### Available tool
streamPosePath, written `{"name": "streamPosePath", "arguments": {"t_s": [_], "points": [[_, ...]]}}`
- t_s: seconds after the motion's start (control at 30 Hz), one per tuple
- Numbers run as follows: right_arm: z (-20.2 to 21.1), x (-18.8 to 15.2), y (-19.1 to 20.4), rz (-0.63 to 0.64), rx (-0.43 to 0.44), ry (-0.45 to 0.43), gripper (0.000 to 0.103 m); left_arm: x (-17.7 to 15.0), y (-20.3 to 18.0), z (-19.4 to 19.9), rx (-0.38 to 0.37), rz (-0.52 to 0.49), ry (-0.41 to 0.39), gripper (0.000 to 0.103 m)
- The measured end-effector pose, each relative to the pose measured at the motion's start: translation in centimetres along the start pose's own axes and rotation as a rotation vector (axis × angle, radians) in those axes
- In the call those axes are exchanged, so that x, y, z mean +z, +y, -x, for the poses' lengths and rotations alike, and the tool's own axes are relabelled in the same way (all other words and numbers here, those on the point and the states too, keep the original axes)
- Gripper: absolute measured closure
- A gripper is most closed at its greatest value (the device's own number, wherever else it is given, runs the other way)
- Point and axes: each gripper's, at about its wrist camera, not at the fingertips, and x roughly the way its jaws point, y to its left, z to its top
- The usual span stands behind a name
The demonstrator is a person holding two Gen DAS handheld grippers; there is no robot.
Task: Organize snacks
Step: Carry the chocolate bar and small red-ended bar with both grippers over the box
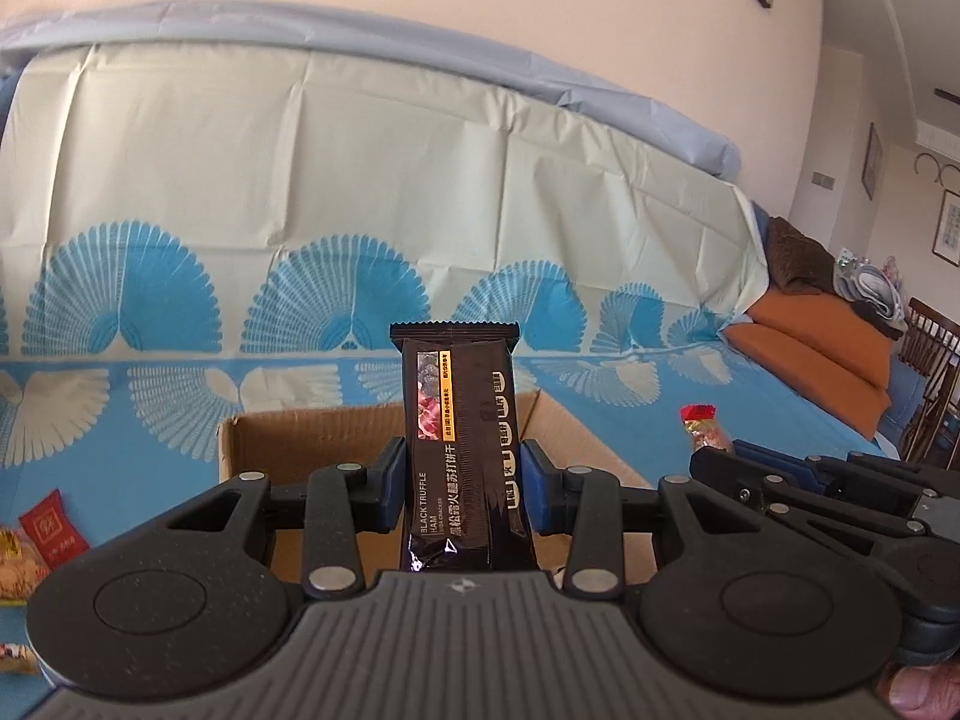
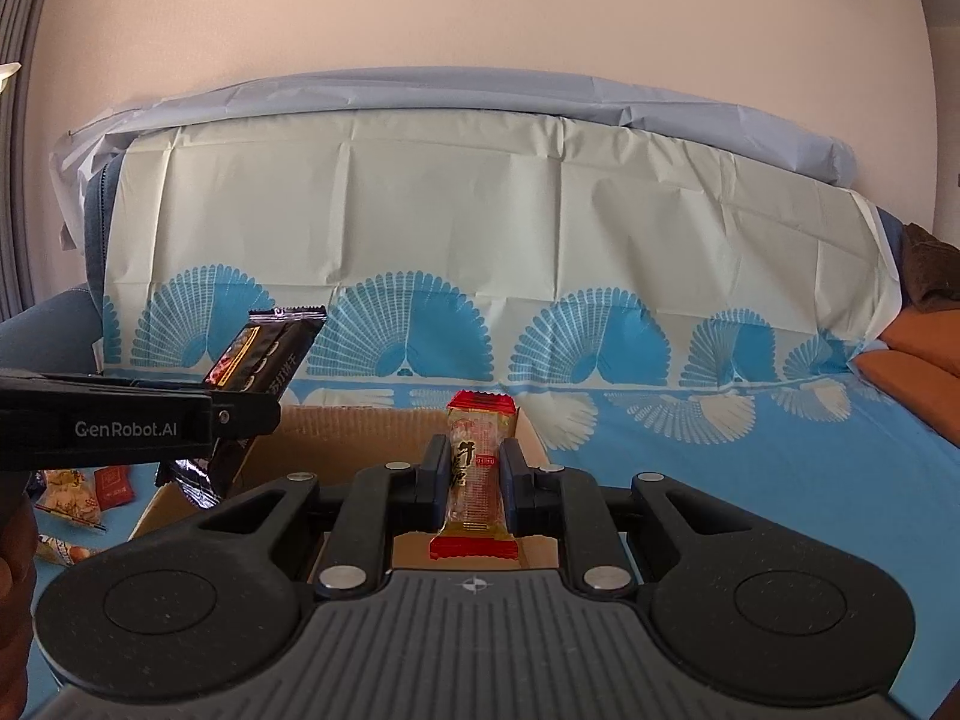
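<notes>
Cardboard is filling the lower centre of the left wrist view: an open box [image 1: 288, 444] is sitting on a blue patterned cloth [image 1: 660, 384], and the left gripper [image 1: 462, 486] is holding a dark cracker packet [image 1: 462, 450] upright over it, its blue pads [image 1: 393, 483] pressing the packet's 2 long edges. Gripping the edges is likely keeping the packet straight for lowering into the box. At the lower left edge, loose snacks [image 1: 36, 540] are lying on the cloth, apparently waiting their turn. At the right edge, part of the right gripper [image 1: 840, 480] is showing with a red-topped wrapper [image 1: 702, 429] poking out.

Moving to the right wrist view, the right gripper [image 2: 477, 474] is pinching a small red-and-gold candy bar [image 2: 477, 468] with its fingers set narrow, also over the box [image 2: 360, 438]. Only this view is showing the left gripper [image 2: 240, 408] from the side, at centre left, with the cracker packet [image 2: 258, 372] tilting, plus the candy bar's full length.
</notes>
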Motion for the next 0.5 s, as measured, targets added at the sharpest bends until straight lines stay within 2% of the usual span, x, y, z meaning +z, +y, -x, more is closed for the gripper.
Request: {"name": "streamPosePath", "arguments": {"t_s": [0.13,0.5], "points": [[-0.8,0.0,0.6,-0.024,-0.006,0.016,0.085,0.0,0.4,-0.3,0.003,0.030,0.031,0.060],[-1.0,0.0,1.7,-0.004,-0.003,0.013,0.085,0.2,0.5,-0.2,0.012,0.038,0.031,0.060]]}}
